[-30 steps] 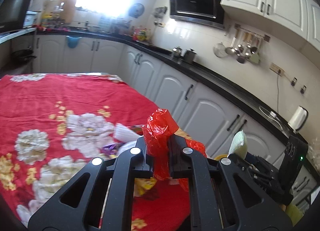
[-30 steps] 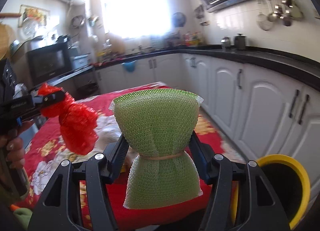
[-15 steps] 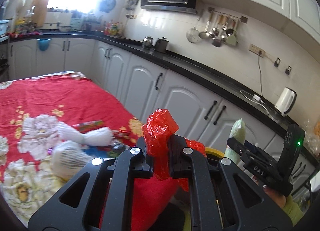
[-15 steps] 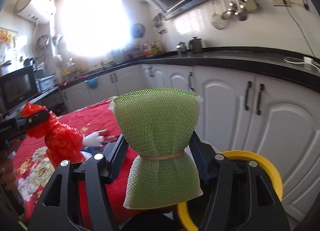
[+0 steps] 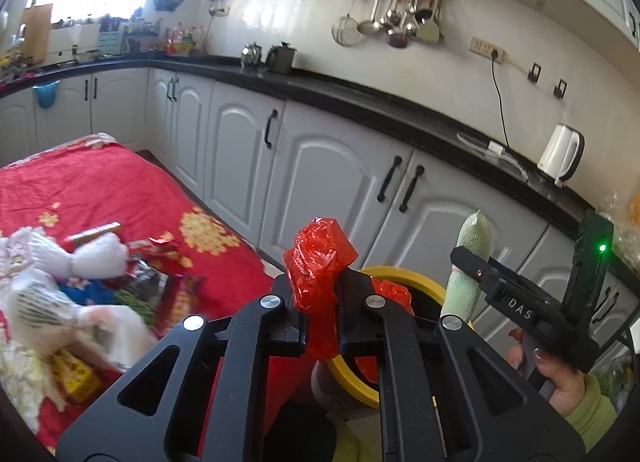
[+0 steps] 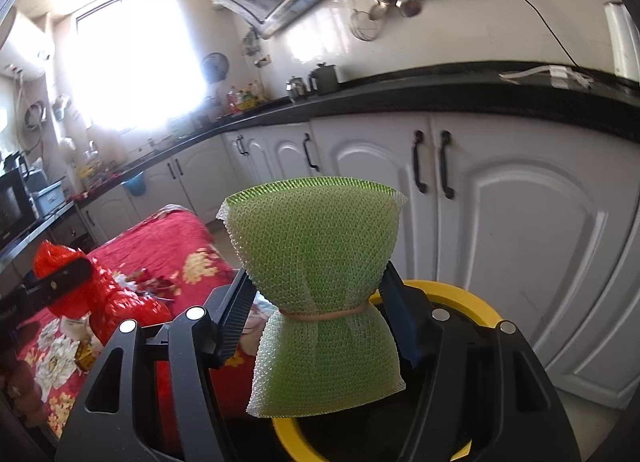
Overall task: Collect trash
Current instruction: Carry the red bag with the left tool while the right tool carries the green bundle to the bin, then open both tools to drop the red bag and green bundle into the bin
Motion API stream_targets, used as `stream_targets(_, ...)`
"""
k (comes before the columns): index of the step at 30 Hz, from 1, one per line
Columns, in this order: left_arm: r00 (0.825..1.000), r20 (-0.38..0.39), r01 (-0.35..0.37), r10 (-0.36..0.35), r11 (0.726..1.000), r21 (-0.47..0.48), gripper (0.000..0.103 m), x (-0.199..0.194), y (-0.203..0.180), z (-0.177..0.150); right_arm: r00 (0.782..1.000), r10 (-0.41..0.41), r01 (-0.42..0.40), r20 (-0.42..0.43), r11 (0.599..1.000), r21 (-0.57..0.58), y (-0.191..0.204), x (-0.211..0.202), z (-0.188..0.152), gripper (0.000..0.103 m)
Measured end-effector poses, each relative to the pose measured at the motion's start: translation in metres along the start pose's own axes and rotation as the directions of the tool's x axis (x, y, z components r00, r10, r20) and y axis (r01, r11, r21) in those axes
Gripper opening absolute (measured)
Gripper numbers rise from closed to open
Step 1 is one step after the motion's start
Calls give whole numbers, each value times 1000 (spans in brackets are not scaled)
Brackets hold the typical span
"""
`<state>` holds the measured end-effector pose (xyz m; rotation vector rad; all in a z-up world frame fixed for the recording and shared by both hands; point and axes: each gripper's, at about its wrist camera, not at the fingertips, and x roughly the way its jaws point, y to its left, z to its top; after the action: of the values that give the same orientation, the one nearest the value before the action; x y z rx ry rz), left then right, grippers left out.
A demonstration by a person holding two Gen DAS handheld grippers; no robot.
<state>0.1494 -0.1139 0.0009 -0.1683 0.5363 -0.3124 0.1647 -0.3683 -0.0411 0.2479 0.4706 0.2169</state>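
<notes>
My left gripper point(image 5: 322, 304) is shut on a crumpled red plastic bag point(image 5: 320, 258) and holds it in the air just before the yellow-rimmed bin point(image 5: 404, 282). My right gripper point(image 6: 316, 298) is shut on a green foam net point(image 6: 316, 246) tied with a rubber band, held above the same bin point(image 6: 468, 298). The right gripper with the net point(image 5: 472, 246) shows to the right in the left wrist view. The left gripper with the red bag point(image 6: 60, 282) shows at the left in the right wrist view.
A table with a red flowered cloth point(image 5: 100, 182) stands at the left, with white foam nets point(image 5: 96, 258) and several wrappers on it. White cabinets point(image 5: 320, 166) under a black counter run behind the bin. A white kettle point(image 5: 560, 158) stands on the counter.
Both grippers have swung right, away from the table and toward the bin. The bin's yellow rim now shows under both held items. Both grips are unchanged.
</notes>
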Motion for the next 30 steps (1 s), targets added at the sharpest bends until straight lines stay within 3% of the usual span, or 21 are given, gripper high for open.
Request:
stream_targets(10, 994, -108, 5, 0, 999, 45, 5, 63, -28, -28, 998, -22, 25, -56, 998, 61, -36, 17, -19, 61)
stream_targets(22, 983, -184, 28, -17, 998, 55, 6, 107, -40, -50, 991, -57, 71, -122, 990, 118, -65, 36, -41, 65)
stream_targets(24, 982, -189, 29, -18, 998, 54, 11, 110, -39, -53, 989, -68, 83, -128, 990, 118, -67, 38, -42, 67)
stream_targets(26, 981, -194, 30, -21, 999, 42, 31, 111, -37, -54, 989, -76, 92, -130, 988, 127, -70, 38, -44, 74)
stream_targets(30, 980, -194, 37, -33, 999, 16, 50, 110, -31, -56, 987, -88, 107, -132, 985, 137, -74, 37, -46, 79)
